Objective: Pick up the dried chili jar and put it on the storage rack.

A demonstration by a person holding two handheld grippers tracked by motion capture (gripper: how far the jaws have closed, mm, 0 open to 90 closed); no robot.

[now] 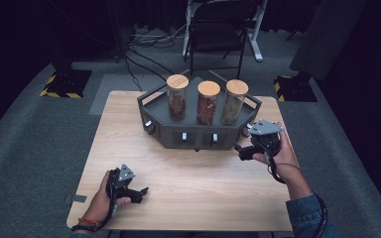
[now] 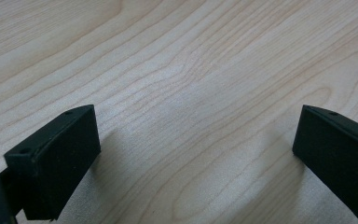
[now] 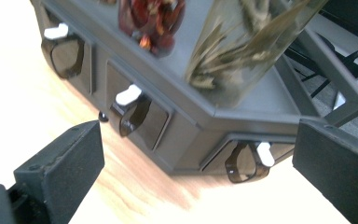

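Right tool (image 3: 193,172) jaws wide, dark tray (image 3: 186,119) just ahead, left tool (image 2: 193,158) wide over bare table (image 2: 191,70)

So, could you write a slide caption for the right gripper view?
Open right gripper faces the dark jar stand, near its white-tabbed scoops.
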